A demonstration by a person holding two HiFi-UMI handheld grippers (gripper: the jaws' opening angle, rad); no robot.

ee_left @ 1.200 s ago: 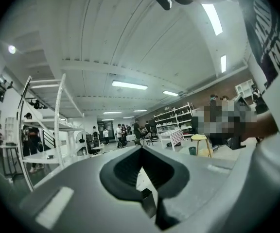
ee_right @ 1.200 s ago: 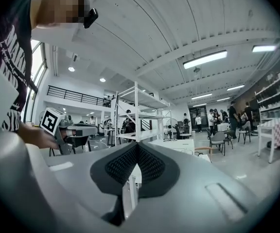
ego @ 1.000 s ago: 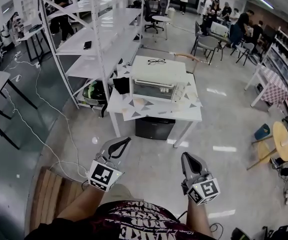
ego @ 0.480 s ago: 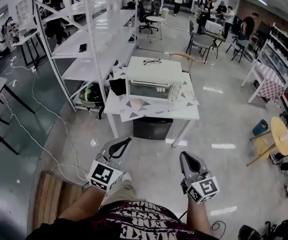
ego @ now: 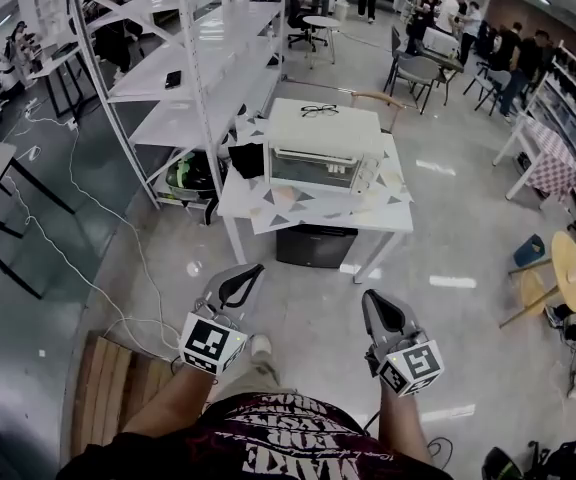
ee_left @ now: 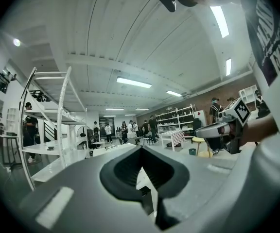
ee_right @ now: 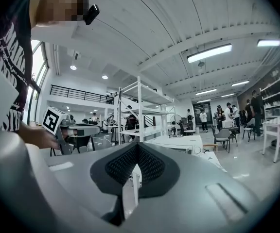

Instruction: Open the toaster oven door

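Hanging well short of the surface (ego: pixel 303 220), left gripper (ego: pixel 256 268) and right gripper (ego: pixel 369 297) are pressed together, empty; toaster oven door (ego: pixel 313 171) is unopened.

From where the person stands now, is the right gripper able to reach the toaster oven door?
Probably not yet. The right gripper hangs over the floor, well short of the table bearing the toaster oven. Nothing blocks the way; stepping closer should do.

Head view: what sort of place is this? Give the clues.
Probably an open lab or workshop: tall white shelving, a toaster oven on a lone white table, people working at desks behind.
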